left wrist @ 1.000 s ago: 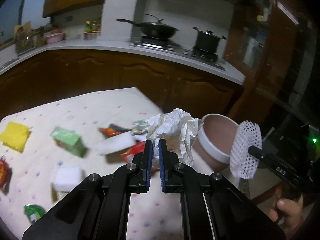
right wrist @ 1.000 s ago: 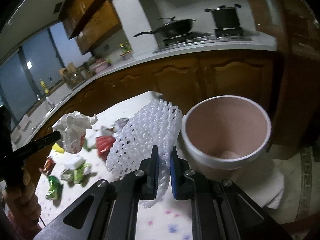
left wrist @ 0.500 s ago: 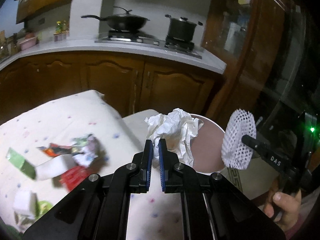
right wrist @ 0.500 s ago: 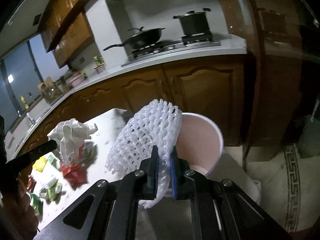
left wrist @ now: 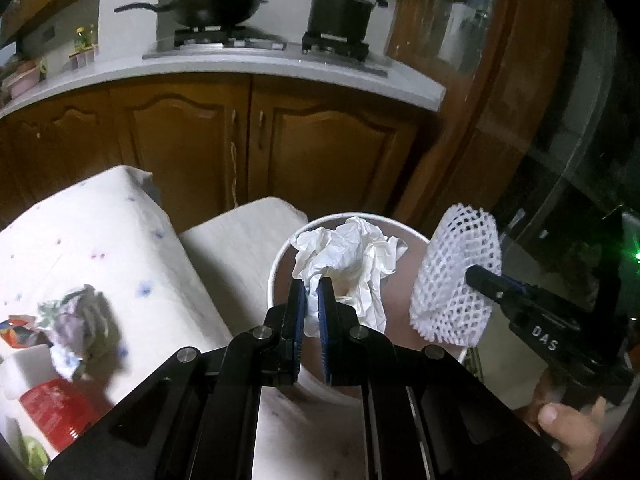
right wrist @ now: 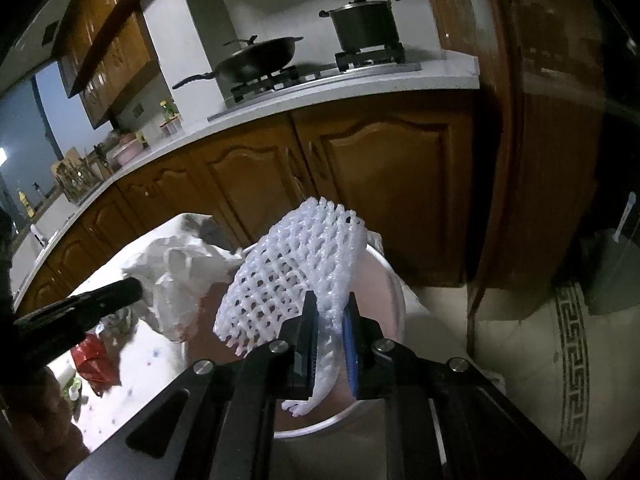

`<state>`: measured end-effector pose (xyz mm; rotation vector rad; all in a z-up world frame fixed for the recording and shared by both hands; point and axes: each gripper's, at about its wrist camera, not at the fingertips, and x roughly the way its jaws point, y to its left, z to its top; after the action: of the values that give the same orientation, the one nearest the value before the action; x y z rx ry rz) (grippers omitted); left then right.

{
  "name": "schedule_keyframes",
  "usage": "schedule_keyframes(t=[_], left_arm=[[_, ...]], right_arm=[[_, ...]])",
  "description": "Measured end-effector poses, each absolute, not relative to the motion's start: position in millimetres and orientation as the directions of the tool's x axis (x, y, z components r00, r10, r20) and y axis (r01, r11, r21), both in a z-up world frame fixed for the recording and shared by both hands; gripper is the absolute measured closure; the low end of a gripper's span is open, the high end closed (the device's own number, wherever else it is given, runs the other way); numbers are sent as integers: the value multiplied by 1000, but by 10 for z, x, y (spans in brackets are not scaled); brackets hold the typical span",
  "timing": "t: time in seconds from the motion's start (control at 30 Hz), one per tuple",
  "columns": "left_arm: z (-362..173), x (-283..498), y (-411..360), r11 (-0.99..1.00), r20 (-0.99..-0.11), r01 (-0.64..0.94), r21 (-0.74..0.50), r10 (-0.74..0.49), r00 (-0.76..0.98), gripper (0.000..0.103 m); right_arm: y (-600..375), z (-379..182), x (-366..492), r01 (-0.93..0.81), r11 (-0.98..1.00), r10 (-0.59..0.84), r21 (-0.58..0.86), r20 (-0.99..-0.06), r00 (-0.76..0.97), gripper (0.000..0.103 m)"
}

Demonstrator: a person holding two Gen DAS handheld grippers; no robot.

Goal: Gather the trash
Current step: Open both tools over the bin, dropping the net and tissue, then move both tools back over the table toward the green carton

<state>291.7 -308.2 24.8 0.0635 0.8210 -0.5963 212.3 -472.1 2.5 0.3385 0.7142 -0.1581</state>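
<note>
Crumpled white tissue paper (left wrist: 352,260) sits pinched in our left gripper (left wrist: 313,292) over the round white bin (left wrist: 280,256); our right gripper (right wrist: 329,320), jaws opening, grips white foam netting (right wrist: 296,264) above it.

White crumpled paper (left wrist: 352,256), white foam net (left wrist: 456,276), pink white-rimmed bin (left wrist: 280,256); lower left, dotted white tablecloth (left wrist: 80,240).
</note>
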Motion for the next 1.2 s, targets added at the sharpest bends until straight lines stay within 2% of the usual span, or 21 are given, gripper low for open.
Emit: schedule_keyframes(t=[0.17,0.2,0.27,0.4,0.43,0.67,0.77,0.83,1.0,1.2], left_arm=[[133,2982,-3135,835,-723,520,-182,-472,504,95],[112,2986,-3148,836,-729,519,-178,-466,501,92],[80,2984,-3163,839,-737,517,-168,-456,499,87],[63,2995,-3182,845,-743,508,-169,-447,497,69],[62,2996,-3177,845,-743,506,-170,-448,498,66],[114,2960,-3063,852,-732,492,-180,-450,511,62],[169,2928,-2933,860,-723,475,-189,-449,526,57],[207,2886,-2823,866,-715,461,-194,-446,538,55],[316,2745,-2466,885,-692,415,-211,-436,576,52],[413,2563,-1997,906,-667,359,-224,-411,621,49]], right_arm=[[-4772,-23,2177,261,933,-26,248,-677,736,89],[-4771,-32,2184,259,933,-22,249,-679,733,89],[-4804,-53,2222,258,931,-12,259,-684,729,84],[-4853,-83,2236,265,924,-5,274,-686,727,61],[-4859,-92,2233,266,923,-5,276,-685,729,60],[-4863,-92,2176,276,918,-9,284,-681,732,60],[-4845,-82,2148,273,913,3,302,-676,737,48],[-4826,-63,2116,265,910,14,318,-664,747,36],[-4672,40,2032,220,913,53,344,-633,772,27],[-4377,154,1965,159,919,101,362,-603,791,26]])
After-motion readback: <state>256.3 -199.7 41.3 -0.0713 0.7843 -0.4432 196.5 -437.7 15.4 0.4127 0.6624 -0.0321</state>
